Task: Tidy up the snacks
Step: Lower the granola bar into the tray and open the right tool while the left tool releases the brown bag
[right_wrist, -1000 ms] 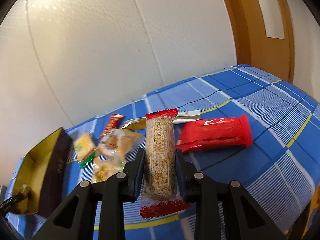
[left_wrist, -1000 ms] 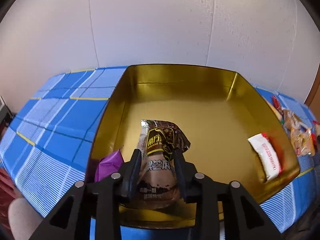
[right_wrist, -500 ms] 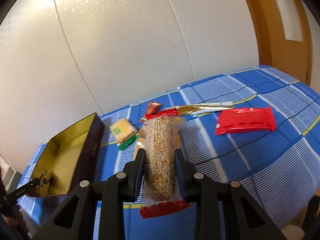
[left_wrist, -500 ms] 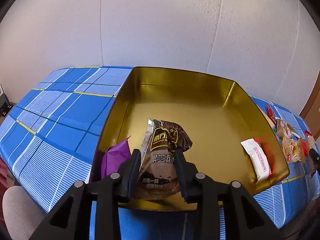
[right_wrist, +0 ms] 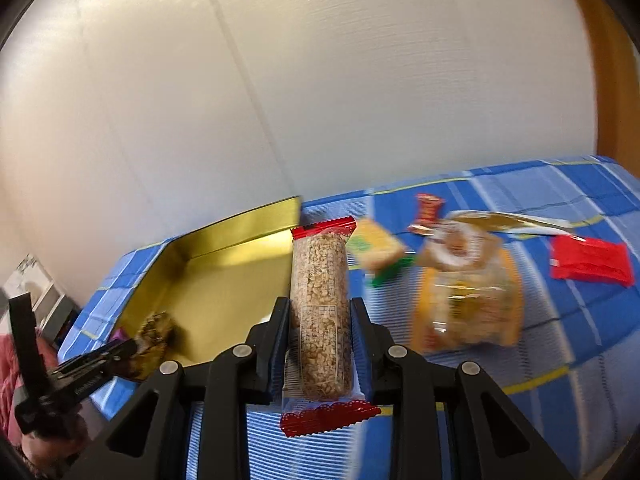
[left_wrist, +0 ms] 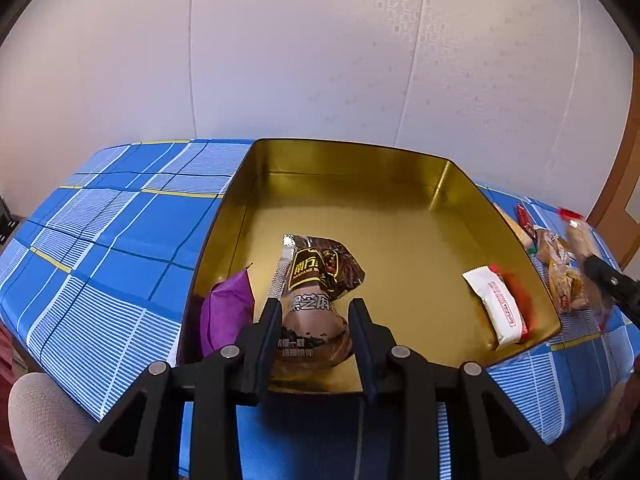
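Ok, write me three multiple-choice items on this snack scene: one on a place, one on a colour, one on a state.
1. Where is the white packet?
A. inside the gold tin
B. on the cloth
C. in a hand-held gripper

2. What colour is the packet at the tin's near-left corner?
A. green
B. purple
C. orange

3. What does the right hand-held gripper hold?
A. nothing
B. a red packet
C. a grain bar

Answers: 1 A, it lies on the tin floor by the right wall. 2 B, the purple packet shows there. 3 C, the fingers clamp the grain bar.
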`<move>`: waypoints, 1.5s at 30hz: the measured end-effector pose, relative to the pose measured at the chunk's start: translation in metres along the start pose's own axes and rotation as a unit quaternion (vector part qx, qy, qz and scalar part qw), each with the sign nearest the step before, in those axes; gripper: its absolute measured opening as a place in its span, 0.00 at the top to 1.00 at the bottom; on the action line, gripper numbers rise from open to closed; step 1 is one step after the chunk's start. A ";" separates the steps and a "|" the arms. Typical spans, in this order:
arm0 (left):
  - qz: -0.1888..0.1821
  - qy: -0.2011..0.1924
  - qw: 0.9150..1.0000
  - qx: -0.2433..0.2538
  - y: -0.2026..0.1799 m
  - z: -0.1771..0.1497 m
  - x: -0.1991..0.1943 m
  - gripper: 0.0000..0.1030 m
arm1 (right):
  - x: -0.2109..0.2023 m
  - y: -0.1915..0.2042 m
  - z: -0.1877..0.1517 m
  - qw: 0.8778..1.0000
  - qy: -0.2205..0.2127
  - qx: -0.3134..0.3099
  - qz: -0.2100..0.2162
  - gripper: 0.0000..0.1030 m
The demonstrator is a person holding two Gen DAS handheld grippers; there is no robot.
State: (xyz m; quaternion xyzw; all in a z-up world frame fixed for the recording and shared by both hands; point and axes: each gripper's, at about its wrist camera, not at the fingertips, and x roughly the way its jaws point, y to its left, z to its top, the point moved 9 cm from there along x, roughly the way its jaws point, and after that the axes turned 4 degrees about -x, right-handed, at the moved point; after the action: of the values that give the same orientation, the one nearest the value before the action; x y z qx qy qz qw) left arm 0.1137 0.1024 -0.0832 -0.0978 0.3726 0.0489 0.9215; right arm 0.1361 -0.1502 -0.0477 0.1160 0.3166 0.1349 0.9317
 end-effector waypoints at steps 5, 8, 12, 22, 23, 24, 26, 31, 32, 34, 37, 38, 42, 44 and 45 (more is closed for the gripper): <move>-0.012 0.009 1.000 -0.002 -0.002 -0.003 -0.003 0.66 | 0.022 0.043 0.000 0.999 0.023 -0.035 0.027 0.71; -0.014 0.008 1.000 -0.003 -0.001 -0.005 -0.006 0.66 | 0.038 0.059 -0.001 0.997 0.037 -0.049 0.036 0.71; -0.021 0.010 1.000 -0.003 -0.006 -0.009 -0.008 0.64 | 0.061 0.074 -0.003 0.996 0.061 -0.059 0.041 0.71; -0.029 0.017 0.999 -0.010 -0.015 -0.016 -0.012 0.60 | 0.102 0.089 -0.027 0.988 0.117 -0.104 0.016 0.71; -0.031 0.018 0.999 -0.013 -0.015 -0.017 -0.012 0.60 | 0.103 0.088 -0.028 0.987 0.119 -0.106 0.011 0.71; -0.031 0.018 0.999 -0.013 -0.016 -0.018 -0.013 0.60 | 0.105 0.088 -0.029 0.987 0.121 -0.108 0.008 0.71; -0.032 0.017 0.999 -0.012 -0.017 -0.018 -0.014 0.60 | 0.105 0.088 -0.029 0.986 0.121 -0.113 0.006 0.70; -0.033 0.016 0.999 -0.008 -0.020 -0.018 -0.016 0.60 | 0.099 0.087 -0.028 0.988 0.111 -0.112 0.003 0.70; -0.034 0.016 0.999 -0.008 -0.020 -0.018 -0.017 0.60 | 0.096 0.087 -0.028 0.988 0.108 -0.110 0.003 0.70; -0.036 0.016 0.999 -0.010 -0.020 -0.018 -0.017 0.60 | 0.089 0.084 -0.027 0.990 0.100 -0.100 0.009 0.70; -0.044 0.015 0.999 -0.012 -0.022 -0.018 -0.019 0.60 | 0.079 0.078 -0.024 0.993 0.088 -0.083 0.014 0.70; -0.048 0.015 0.999 -0.013 -0.022 -0.018 -0.020 0.60 | 0.076 0.075 -0.024 0.993 0.085 -0.078 0.015 0.70; -0.057 0.014 0.998 -0.011 -0.027 -0.018 -0.021 0.60 | 0.062 0.059 -0.020 0.996 0.072 -0.054 0.012 0.70; -0.056 0.014 0.998 -0.008 -0.030 -0.019 -0.022 0.59 | 0.055 0.049 -0.018 0.997 0.067 -0.040 0.008 0.71; -0.057 0.015 0.998 -0.007 -0.031 -0.020 -0.022 0.58 | 0.052 0.045 -0.017 0.997 0.065 -0.035 0.007 0.71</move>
State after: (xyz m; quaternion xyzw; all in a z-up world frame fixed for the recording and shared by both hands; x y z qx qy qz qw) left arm 0.0895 0.0679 -0.0772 -0.1257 0.3795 -0.0029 0.9166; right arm 0.1573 -0.0887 -0.0768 0.0763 0.3705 0.1598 0.9118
